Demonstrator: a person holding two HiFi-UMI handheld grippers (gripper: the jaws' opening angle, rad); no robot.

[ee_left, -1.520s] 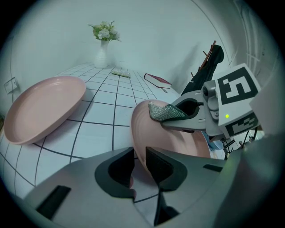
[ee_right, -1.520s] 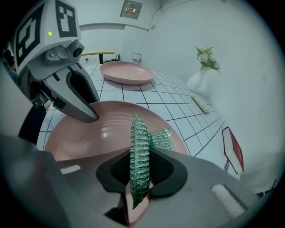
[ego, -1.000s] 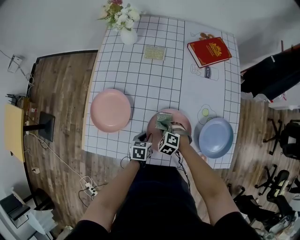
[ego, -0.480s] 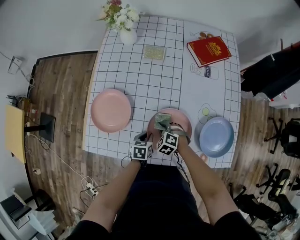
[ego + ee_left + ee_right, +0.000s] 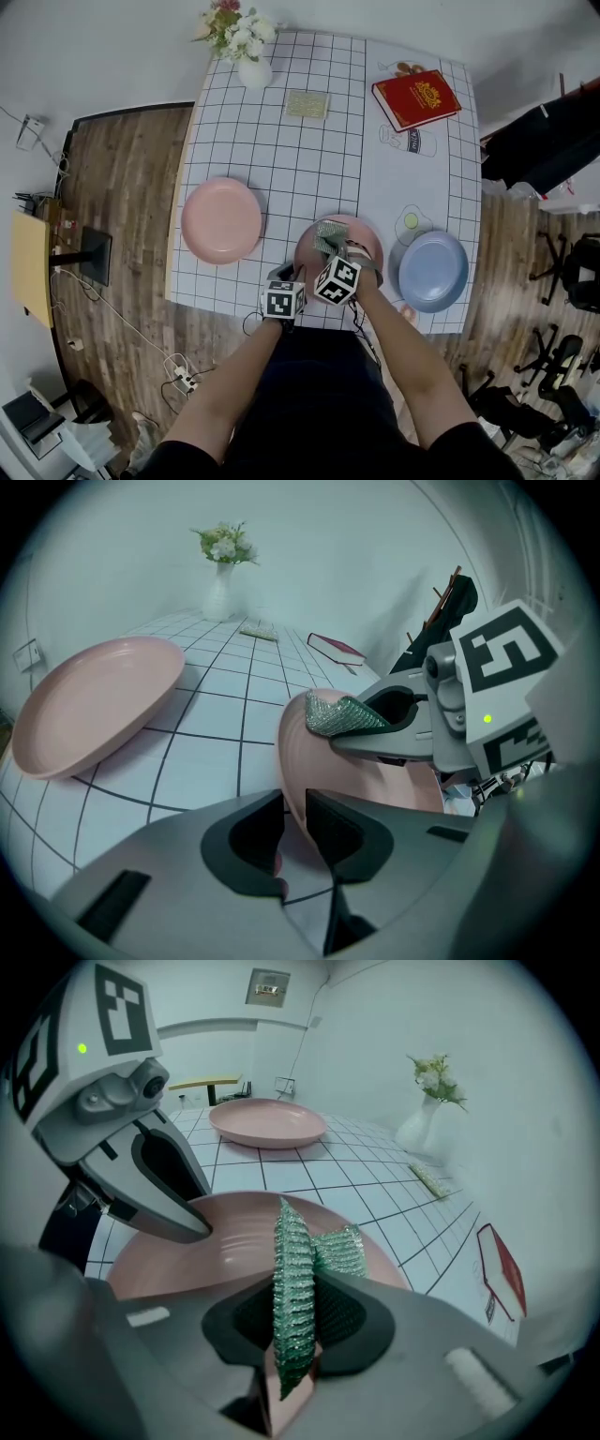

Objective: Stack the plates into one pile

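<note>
Little had changed: the left gripper stayed clamped on the small round pink plate at the table's front edge. The right gripper, pinching a glittery green scouring cloth, had rolled slightly above it. Stacking hadn't begun.

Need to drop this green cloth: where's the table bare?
Bare tablecloth runs mid-table, bordered by the left pink plate, mat, red book and the gripped pink plate. The near edge is crowded: that plate beside the blue plate.
</note>
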